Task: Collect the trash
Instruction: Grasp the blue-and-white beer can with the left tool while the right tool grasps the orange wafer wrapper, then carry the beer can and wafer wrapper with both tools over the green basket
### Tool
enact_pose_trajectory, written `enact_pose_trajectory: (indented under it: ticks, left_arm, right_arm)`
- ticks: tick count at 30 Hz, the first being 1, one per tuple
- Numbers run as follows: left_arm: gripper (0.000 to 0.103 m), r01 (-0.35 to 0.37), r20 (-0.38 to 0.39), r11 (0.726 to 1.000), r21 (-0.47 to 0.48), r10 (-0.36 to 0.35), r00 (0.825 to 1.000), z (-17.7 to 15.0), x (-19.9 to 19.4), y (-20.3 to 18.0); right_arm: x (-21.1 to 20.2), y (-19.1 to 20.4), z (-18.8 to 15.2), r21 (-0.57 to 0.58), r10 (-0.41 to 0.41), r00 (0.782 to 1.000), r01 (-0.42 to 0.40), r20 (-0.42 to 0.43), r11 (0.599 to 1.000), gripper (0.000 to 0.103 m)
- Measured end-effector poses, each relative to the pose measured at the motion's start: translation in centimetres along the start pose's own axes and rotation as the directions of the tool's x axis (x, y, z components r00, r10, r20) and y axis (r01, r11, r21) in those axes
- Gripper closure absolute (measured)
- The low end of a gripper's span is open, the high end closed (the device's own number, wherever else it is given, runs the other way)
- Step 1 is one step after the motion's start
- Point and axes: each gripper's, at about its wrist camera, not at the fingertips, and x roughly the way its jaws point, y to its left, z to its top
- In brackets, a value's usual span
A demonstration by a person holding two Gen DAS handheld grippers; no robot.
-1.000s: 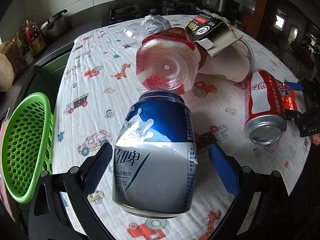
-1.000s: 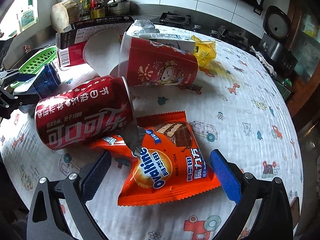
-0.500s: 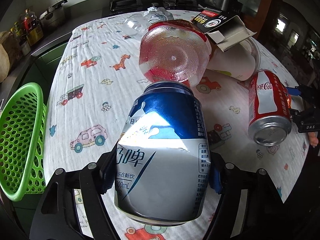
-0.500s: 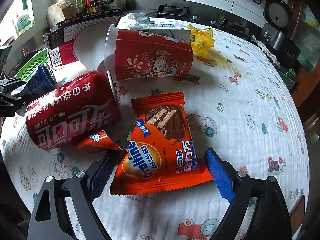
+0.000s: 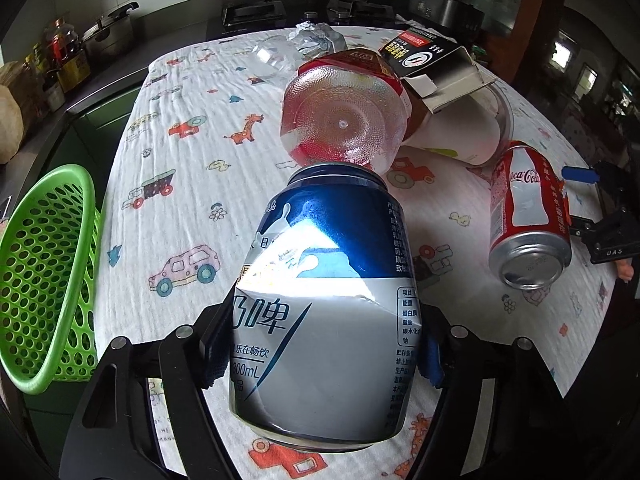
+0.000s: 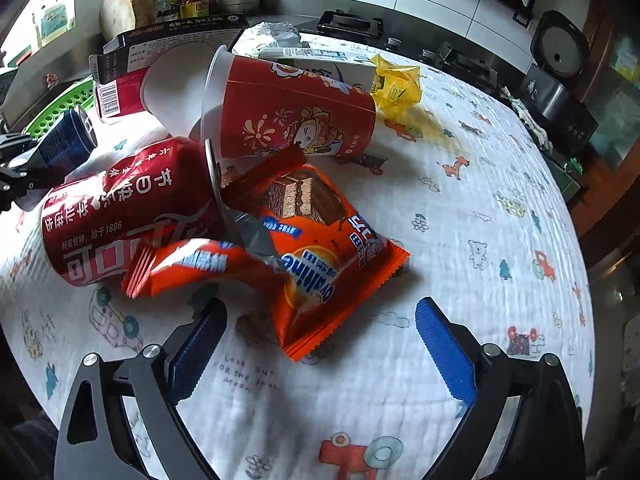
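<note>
A dented blue and white drink can [image 5: 320,264] sits between the pads of my left gripper [image 5: 322,348], which is shut on its lower half. In the right wrist view an orange Ovaltine snack wrapper [image 6: 320,248] lies crumpled on the patterned cloth, against a red cola can [image 6: 120,216] on its side. My right gripper [image 6: 320,344] stands just short of the wrapper. Its jaws are opening, and only the wrapper's near corner reaches between the blue pads [image 6: 444,352], touching neither.
A green perforated basket [image 5: 44,272] stands off the table's left edge. Beyond the cans lie a clear bottle with a red label [image 5: 344,120], a black carton [image 5: 432,60], a red paper cup [image 6: 292,116] and a yellow wrapper [image 6: 396,84]. A kitchen counter runs behind.
My left gripper closed on the blue and white can, which earlier lay between open jaws. My right gripper narrowed around the orange wrapper, then widened; the wrapper is now bent and turned.
</note>
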Motion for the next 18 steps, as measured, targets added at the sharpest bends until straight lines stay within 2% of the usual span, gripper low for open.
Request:
enact_pose_trajectory:
  ticks: [5,10,16,18]
  left_arm:
    - [0.031,-0.002,-0.011,1.0,0.005,0.002,1.0,0.1,0.3,-0.1]
    - [0.031,0.013,-0.022,1.0,0.006,-0.013,1.0,0.3,0.7,-0.1]
    - [0.031,0.022,-0.045,1.0,0.015,-0.022,0.999,0.7,1.4,-0.1]
    - [0.03,0.038,-0.055,0.999,0.007,-0.037,0.998,0.8,1.7,0.0]
  right_arm:
    - [-0.3,-0.1,1.2,-0.117,0.025,1.0,-0.027,-0.017,0.993,0.009]
    - [0.9,0.1,2.8,-0.266,0.037,0.998,-0.048,-0.048,0.963,0.009]
    - [3.0,0.5,4.4,-0.383,0.102,0.991,-0.129,-0.09,0.915,0.009]
    - [3.7,0.3,4.9,-0.385,0.156,0.98,-0.191,-0.119,0.903,0.009]
